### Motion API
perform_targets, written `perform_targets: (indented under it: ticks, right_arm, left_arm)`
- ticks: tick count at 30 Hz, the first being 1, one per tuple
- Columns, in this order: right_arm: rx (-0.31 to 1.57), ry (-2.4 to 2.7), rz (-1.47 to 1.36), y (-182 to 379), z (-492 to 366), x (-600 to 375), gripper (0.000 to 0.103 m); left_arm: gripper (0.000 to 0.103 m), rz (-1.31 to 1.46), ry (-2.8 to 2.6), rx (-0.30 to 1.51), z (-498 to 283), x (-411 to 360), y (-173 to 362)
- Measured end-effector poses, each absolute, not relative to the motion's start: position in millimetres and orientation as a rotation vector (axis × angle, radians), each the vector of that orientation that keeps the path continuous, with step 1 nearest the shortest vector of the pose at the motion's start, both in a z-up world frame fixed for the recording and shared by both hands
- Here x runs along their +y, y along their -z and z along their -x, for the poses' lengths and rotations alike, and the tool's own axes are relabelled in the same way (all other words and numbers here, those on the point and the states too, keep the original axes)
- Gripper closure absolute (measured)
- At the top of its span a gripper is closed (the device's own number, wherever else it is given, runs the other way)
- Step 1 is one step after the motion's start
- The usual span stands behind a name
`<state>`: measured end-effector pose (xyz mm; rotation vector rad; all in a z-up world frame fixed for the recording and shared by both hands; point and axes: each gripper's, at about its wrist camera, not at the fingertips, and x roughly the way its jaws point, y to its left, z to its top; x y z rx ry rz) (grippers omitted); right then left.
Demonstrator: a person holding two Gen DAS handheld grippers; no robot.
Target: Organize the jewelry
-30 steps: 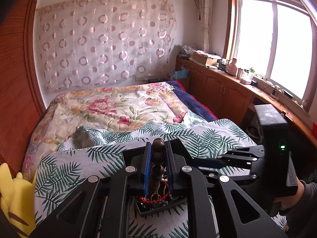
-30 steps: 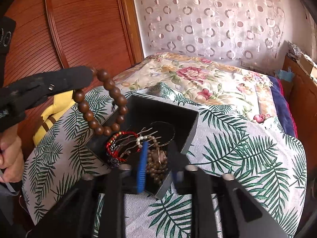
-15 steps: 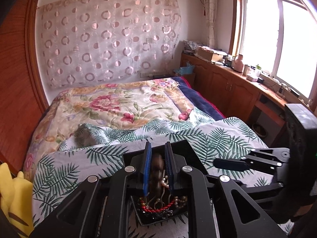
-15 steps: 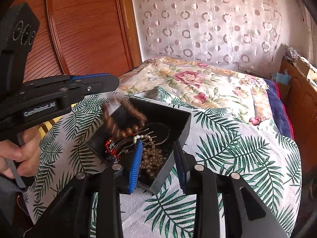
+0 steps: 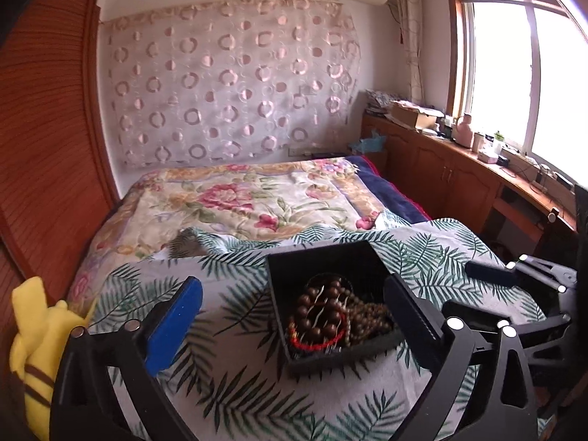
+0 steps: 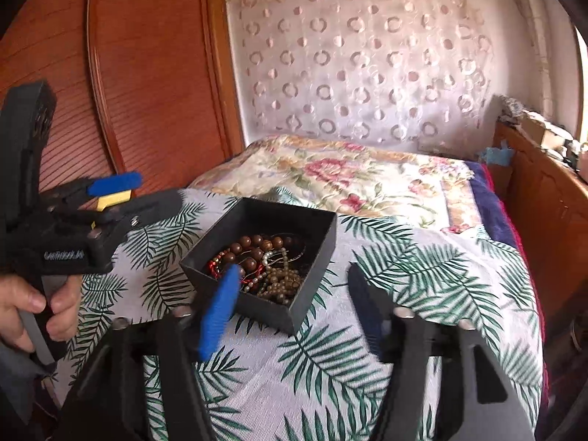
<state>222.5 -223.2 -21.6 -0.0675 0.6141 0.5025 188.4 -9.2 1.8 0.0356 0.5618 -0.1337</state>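
Note:
A black open box (image 5: 290, 262) (image 6: 319, 250) stands on the palm-leaf bedspread. In it lie a dark brown wooden bead bracelet (image 5: 319, 308) (image 6: 250, 248), a red bracelet (image 5: 316, 343), a pearl strand and lighter brown beads (image 6: 283, 281). My left gripper (image 5: 290, 305) is open and empty, its jaws wide on either side of the box; it also shows in the right wrist view (image 6: 125, 191). My right gripper (image 6: 290, 286) is open and empty, just in front of the box; it also shows in the left wrist view (image 5: 488, 273).
A yellow plush toy (image 5: 33, 334) lies at the bed's left edge by the wooden wardrobe (image 6: 147, 84). A floral quilt (image 5: 239, 202) covers the far half of the bed. Wooden cabinets with clutter (image 5: 459, 154) run under the window on the right.
My left gripper opened and let the dark bead bracelet drop into the box, then drew back. My right gripper opened wider and backed off a little.

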Motion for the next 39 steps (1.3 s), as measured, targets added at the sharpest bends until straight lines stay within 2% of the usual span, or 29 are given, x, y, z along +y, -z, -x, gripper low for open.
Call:
perform_targets:
  ticks: [2, 8, 20, 39]
  right_arm:
    - [0.585, -0.479, 0.039, 18, -208, -230, 0.019]
    - [0.501, -0.413, 0.003, 6, -166, -245, 0.002]
    - [0.446, -0.35, -0.042, 8, -104, -259, 0.002]
    - [0.432, -0.292, -0.043, 13, -98, -264, 0.002]
  left_arm:
    - [0.008, -0.04, 0.126, 0.552, -174, -10, -3]
    - [0.007, -0.049, 0.094, 0.545, -130, -10, -3]
    - [0.007, -0.011, 0.067, 0.533, -63, -3, 4]
    - [0.007, -0.009, 0.047, 0.523, -53, -5, 6]
